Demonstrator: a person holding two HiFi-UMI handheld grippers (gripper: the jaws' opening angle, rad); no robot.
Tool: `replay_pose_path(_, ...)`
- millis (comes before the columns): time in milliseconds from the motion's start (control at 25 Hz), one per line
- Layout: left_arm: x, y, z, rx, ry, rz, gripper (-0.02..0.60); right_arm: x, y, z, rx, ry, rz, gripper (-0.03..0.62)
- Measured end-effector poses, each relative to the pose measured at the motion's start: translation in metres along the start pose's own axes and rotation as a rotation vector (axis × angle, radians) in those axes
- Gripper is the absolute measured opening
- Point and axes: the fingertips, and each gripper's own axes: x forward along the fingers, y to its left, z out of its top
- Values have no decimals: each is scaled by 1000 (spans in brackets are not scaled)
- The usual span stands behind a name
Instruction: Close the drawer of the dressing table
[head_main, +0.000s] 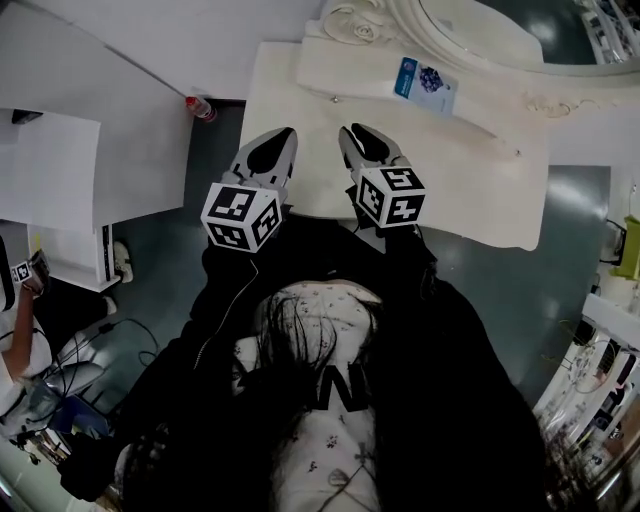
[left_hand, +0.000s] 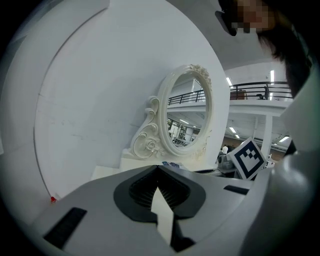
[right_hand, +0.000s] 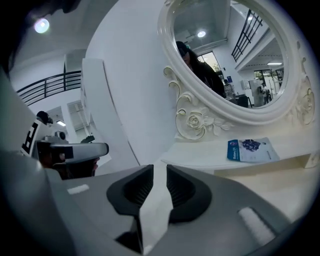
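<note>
my left claw (head_main: 284, 135) is pressed together, my right claw (head_main: 352, 132) barely spread on nothing, both over the near edge of the dressing counter (head_main: 470, 190); its drawer i can't make out.

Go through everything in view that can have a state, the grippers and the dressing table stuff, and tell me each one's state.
Left gripper: jaw tips together, nothing held.
Right gripper: jaws slightly apart, nothing between them.
Blue packet: lying flat on the table's raised shelf.
Mirror: upright at the back of the dressing table.
Drawer: front not visible, open or closed cannot be told.
</note>
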Motion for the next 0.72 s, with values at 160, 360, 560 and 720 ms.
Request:
replay_pose_path(160, -11, -22, -13, -3, -7, 39, 0, -19, 7, -8, -40, 4, 52, 91)
replay_pose_path(360, -25, -46, -32, -9, 4, 84, 0, -42, 7, -21, -47, 11, 89, 89)
replay_pose_path(560, -36, -58, -42, 44, 48, 110, 0, -53, 5, -25, -42, -7, 91, 84)
replay_pose_path(720, -40, -61, -38, 67, 56, 110, 0, -56, 8, -26, -16, -17, 91, 83)
